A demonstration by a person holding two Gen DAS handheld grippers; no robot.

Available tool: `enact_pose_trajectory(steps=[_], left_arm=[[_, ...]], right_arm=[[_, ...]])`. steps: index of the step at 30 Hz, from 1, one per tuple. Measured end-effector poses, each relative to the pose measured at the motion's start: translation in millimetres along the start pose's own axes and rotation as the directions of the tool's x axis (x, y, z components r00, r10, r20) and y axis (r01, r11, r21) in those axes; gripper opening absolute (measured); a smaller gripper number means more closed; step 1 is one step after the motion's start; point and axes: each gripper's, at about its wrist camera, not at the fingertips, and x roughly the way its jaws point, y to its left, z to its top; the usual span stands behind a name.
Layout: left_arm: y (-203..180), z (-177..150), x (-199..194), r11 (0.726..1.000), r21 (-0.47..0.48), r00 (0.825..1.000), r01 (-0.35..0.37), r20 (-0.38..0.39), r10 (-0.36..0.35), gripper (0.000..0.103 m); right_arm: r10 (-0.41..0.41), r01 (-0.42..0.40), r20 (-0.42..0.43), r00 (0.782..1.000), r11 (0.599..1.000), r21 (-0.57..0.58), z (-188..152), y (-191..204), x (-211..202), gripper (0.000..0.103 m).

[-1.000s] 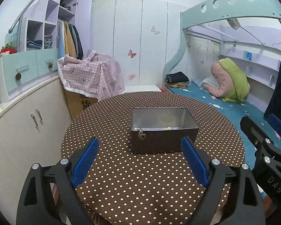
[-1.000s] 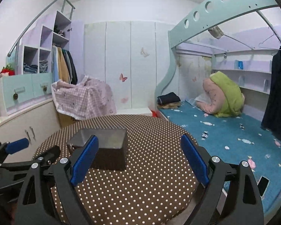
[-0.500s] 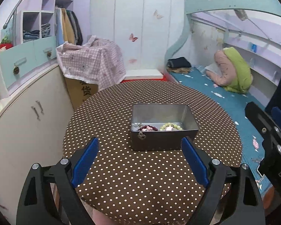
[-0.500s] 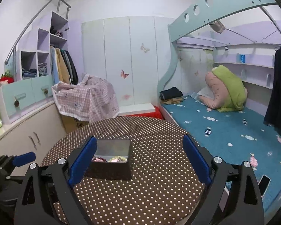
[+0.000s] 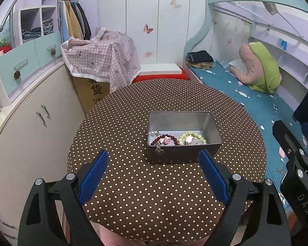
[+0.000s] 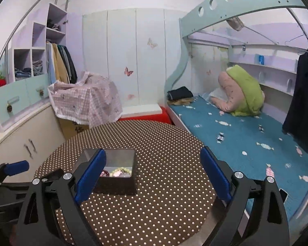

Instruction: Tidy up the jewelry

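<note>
An open metal tin [image 5: 212, 125] stands in the middle of the round polka-dot table [image 5: 133, 184]. In it lie a dark red bead bracelet [image 5: 164, 139] with a pink charm and a pale green bead bracelet [image 5: 192, 137]; a small charm hangs over the tin's front wall. My left gripper [image 5: 154, 176] is open and empty, above the table in front of the tin. My right gripper [image 6: 152, 176] is open and empty, to the right of the tin [image 6: 117, 184]. The left gripper also shows at the left edge of the right wrist view [image 6: 10, 170].
A bed with a teal cover [image 6: 236, 135] runs along the right of the table. White cabinets [image 5: 30, 127] stand on the left. A cardboard box under a pink checked cloth [image 5: 102, 55] stands behind the table.
Both grippers have risen and drawn back from the table. The views now look down into the tin, so the bracelets inside show. Both grippers stay open.
</note>
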Motion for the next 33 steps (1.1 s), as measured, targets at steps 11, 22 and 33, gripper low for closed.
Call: enact_pose_trajectory(steps=[11, 22, 33], left_arm=[[-4.7, 3.0, 5.2, 1.000, 0.010, 0.999, 0.025, -0.033, -0.025, 0.087], [-6.1, 3.8, 8.4, 1.000, -0.001, 0.998, 0.013, -0.059, -0.013, 0.087], [-9.1, 2.8, 7.6, 1.000, 0.004, 0.998, 0.007, -0.066, -0.007, 0.087]], right_arm=[[-0.025, 0.025, -0.040, 0.999, 1.000, 0.007, 0.9, -2.3, 7.5, 0.090], [-0.020, 0.021, -0.040, 0.999, 1.000, 0.001, 0.5, -0.9, 9.8, 0.090], [-0.007, 0.007, -0.048, 0.999, 1.000, 0.012, -0.9, -1.2, 14.2, 0.090]])
